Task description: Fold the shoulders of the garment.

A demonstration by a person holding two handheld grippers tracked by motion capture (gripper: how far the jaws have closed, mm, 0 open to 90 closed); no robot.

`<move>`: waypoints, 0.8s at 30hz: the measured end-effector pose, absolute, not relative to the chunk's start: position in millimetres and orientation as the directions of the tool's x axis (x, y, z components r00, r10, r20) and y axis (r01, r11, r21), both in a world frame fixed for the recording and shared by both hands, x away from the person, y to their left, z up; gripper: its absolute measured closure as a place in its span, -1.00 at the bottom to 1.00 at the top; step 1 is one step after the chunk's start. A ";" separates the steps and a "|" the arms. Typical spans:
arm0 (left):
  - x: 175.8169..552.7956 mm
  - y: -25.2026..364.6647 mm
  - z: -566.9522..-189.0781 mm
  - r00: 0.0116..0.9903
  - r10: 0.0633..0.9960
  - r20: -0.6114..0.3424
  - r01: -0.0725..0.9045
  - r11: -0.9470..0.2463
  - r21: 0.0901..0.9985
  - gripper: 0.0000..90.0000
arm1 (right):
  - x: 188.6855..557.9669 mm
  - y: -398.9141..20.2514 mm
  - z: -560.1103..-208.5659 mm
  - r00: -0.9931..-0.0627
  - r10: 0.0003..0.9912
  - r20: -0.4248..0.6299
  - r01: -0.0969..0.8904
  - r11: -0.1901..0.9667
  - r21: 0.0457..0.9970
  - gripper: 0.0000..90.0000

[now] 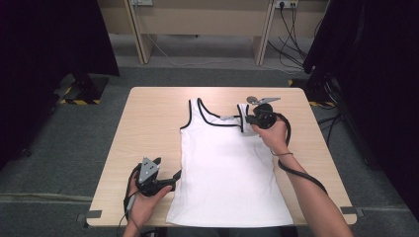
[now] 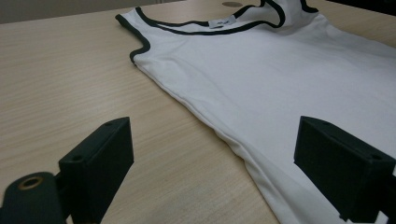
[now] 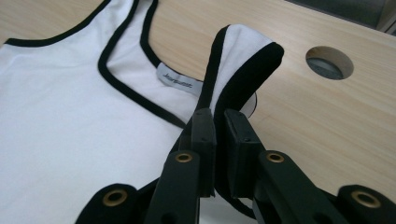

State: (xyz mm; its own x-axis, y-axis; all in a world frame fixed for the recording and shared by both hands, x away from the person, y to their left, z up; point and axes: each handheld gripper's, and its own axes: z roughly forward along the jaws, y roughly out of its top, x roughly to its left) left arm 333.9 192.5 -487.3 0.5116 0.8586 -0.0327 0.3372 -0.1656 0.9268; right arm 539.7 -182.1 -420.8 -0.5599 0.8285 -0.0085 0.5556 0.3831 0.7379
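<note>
From above the near edge we look forward and down over the whole table (image 1: 148,113). Our two gripper cameras sit low and close; both share the top's (image 2: 243,70) neckline.

Bare table (image 1: 148,128) flanks the tank top (image 1: 227,168); passage open.

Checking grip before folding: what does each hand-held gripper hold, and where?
Right hand-held gripper pinches the tank top by its shoulder strap; left hand-held gripper holds nothing.
</note>
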 end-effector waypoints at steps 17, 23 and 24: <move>334.2 192.3 -487.3 0.511 0.859 -0.034 0.340 -0.165 0.926 -0.75 | 499.1 -176.9 -443.9 -0.668 0.742 0.052 0.548 0.444 0.709 0.76; 334.2 191.8 -487.3 0.511 0.859 -0.030 0.340 -0.171 0.925 -0.75 | 493.0 -179.5 -439.5 -0.688 0.724 0.056 0.537 0.456 0.710 0.62; 334.2 191.5 -487.3 0.512 0.858 -0.028 0.340 -0.173 0.924 -0.75 | 493.6 -179.0 -437.1 -0.687 0.724 0.053 0.533 0.453 0.715 0.61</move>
State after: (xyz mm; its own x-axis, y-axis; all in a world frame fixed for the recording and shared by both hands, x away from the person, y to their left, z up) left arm 334.2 191.5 -487.3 0.5121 0.8585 -0.0276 0.3398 -0.1730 0.9244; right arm 493.6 -179.0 -437.1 -0.6873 0.7244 0.0529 0.5328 0.4533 0.7146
